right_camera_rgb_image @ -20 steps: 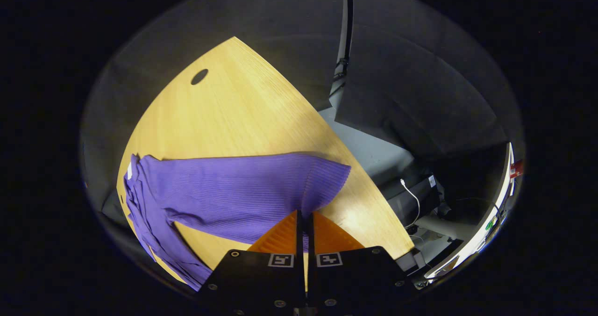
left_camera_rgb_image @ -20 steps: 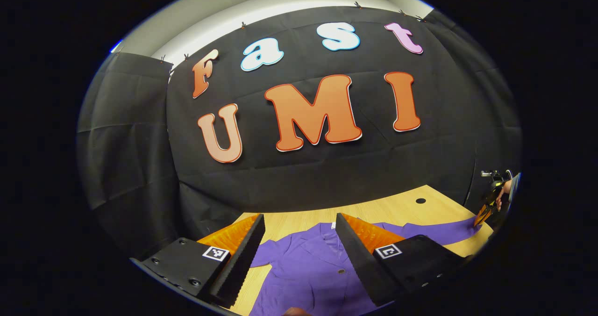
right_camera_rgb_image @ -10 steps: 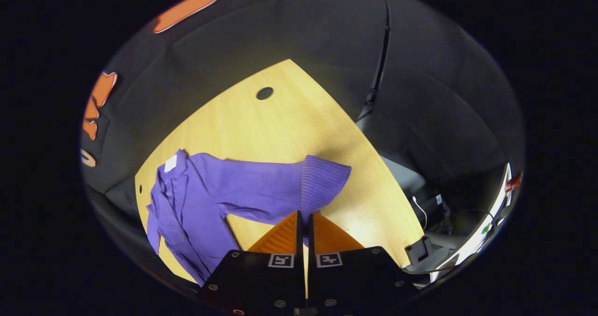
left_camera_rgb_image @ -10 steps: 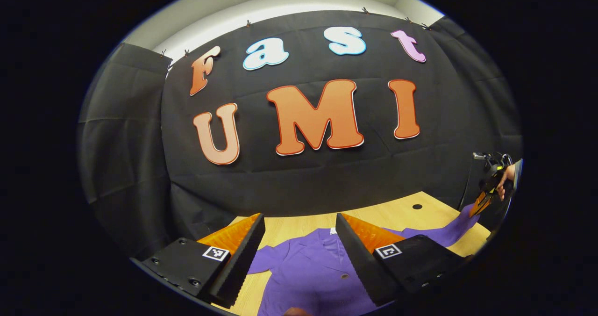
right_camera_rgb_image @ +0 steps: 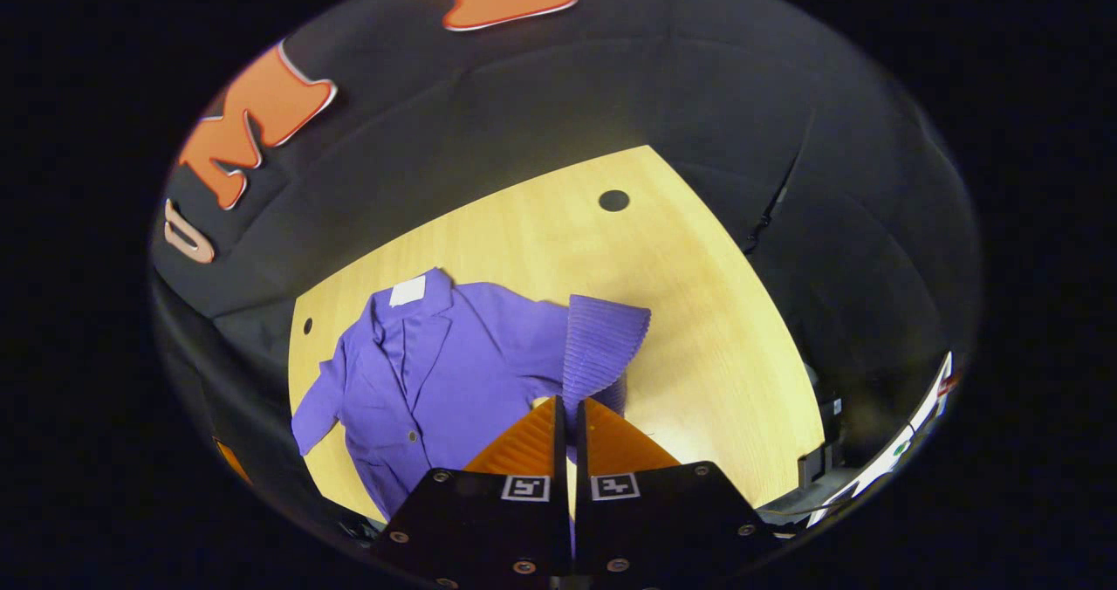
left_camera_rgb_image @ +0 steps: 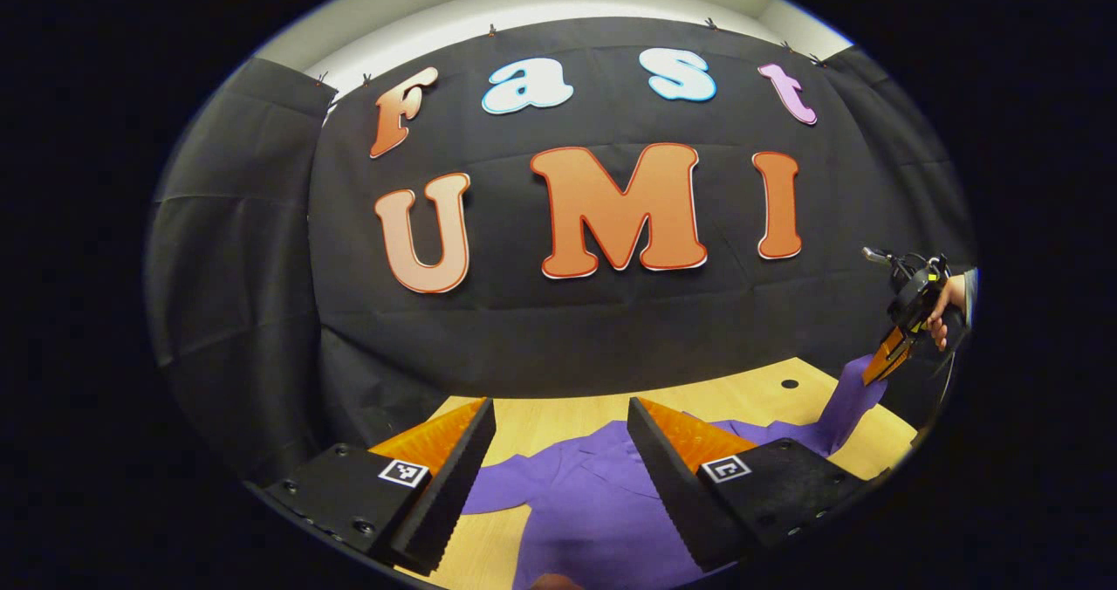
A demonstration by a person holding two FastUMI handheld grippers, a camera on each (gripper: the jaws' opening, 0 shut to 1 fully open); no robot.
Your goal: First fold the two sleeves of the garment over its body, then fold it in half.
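The right tool (right_camera_rgb_image: 569, 411) is clamped on the cuff of one sleeve (right_camera_rgb_image: 602, 346), raised above the desk (right_camera_rgb_image: 698, 311). The purple garment (right_camera_rgb_image: 436, 372) lies flat to that tool's left, the sleeve running toward it. The left tool (left_camera_rgb_image: 558, 459) hovers open over the garment. One garment, two sleeves.

Light wood table (right_camera_rgb_image: 698, 328), curved front edge, one round dark hole (right_camera_rgb_image: 613, 200) near the far right, a smaller hole (right_camera_rgb_image: 307, 325) at the far left edge. Purple garment (right_camera_rgb_image: 436, 372) lies flat on it, collar toward the wall, white tag at neck. One sleeve (right_camera_rgb_image: 602, 346) is lifted off the tabletop; the other lies flat.
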